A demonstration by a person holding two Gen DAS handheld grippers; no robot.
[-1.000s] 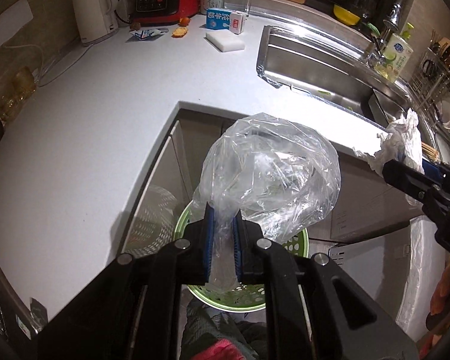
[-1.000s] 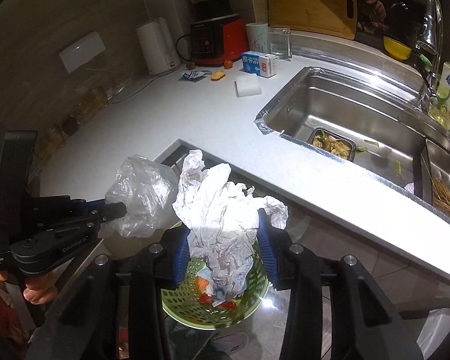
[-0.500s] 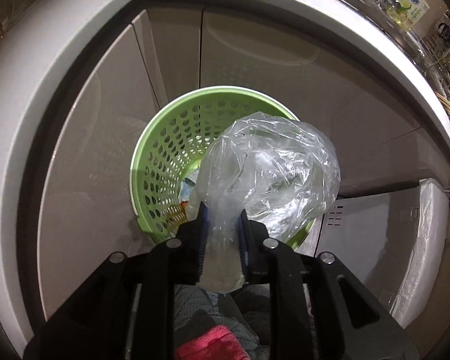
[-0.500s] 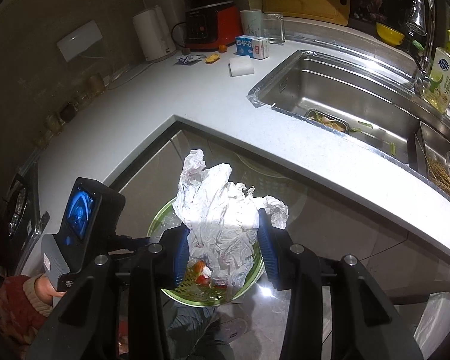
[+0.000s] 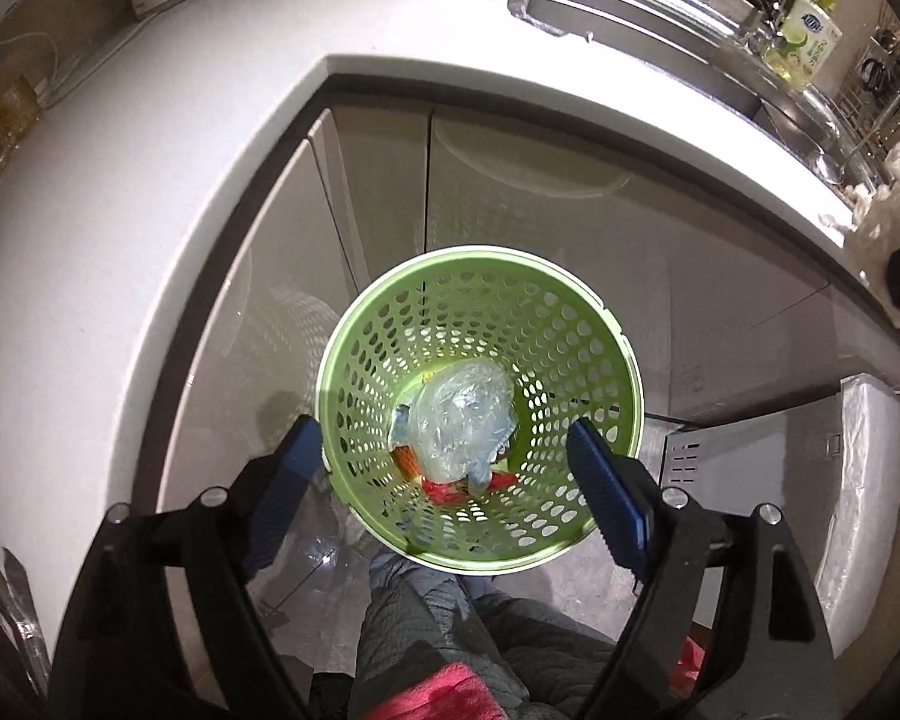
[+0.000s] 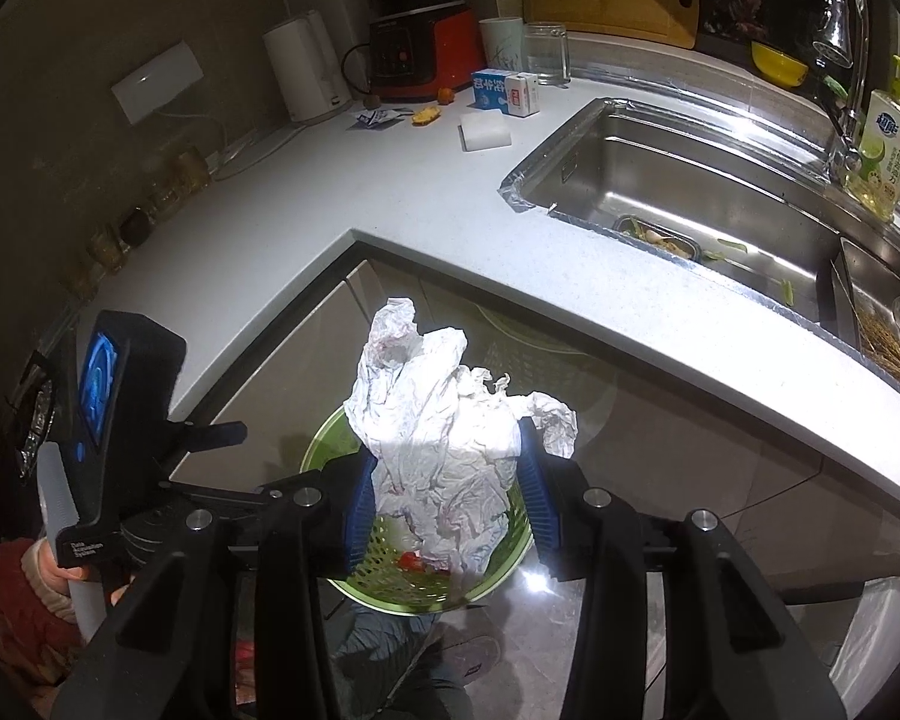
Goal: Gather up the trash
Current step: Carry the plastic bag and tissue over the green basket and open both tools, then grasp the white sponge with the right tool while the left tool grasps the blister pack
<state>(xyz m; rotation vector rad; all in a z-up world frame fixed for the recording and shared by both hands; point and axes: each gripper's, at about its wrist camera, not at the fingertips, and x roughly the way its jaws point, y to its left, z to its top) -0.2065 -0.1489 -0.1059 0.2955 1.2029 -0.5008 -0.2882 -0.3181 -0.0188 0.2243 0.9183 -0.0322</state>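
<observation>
A green perforated basket stands on the floor against the counter's corner cabinets. A crumpled clear plastic bag lies inside it on top of red and orange scraps. My left gripper points down over the basket, its jaws opening wide and touching nothing. In the right wrist view my right gripper is shut on a wad of crumpled white paper, held above the basket. The left gripper's housing with a blue screen shows at the left, in a person's hand.
The white counter wraps around the basket, with a steel sink and a soap bottle to the right. A sponge, cartons and small scraps lie at the back. The person's legs are below the basket.
The left gripper sank over the basket and opened, and the clear plastic bag dropped from its fingers into the basket. The right gripper stayed put, still holding the paper.
</observation>
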